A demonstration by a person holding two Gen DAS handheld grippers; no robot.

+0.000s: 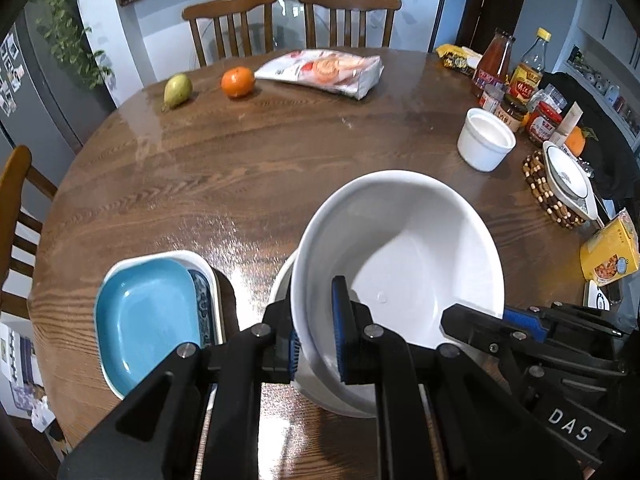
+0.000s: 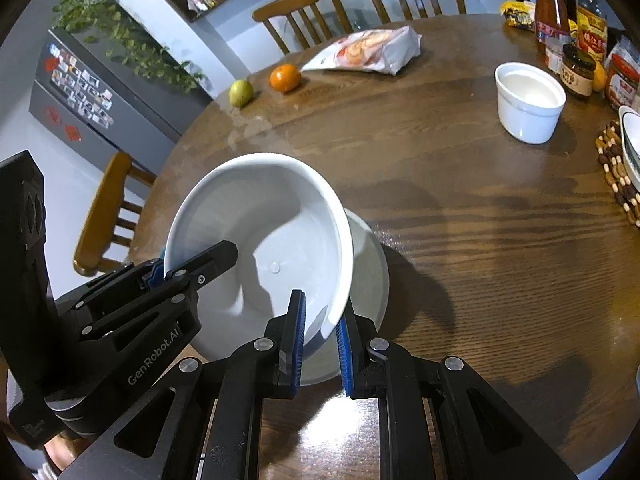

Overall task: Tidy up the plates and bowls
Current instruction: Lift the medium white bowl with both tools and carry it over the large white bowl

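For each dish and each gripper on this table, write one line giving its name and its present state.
large white bowl: tilted, gripped at two rim spots
lower white bowl: upright beneath it
left gripper: shut on the rim
right gripper: shut on the rim
blue plate: nested in white dish
small white bowl: upright, empty, apart

Second white dish (image 2: 372, 264): mostly hidden under tilted white bowl (image 2: 260, 232). Patterned plate (image 1: 202, 304): only an edge shows beneath blue plate (image 1: 148, 320). Jar labels (image 1: 516, 114): illegible.
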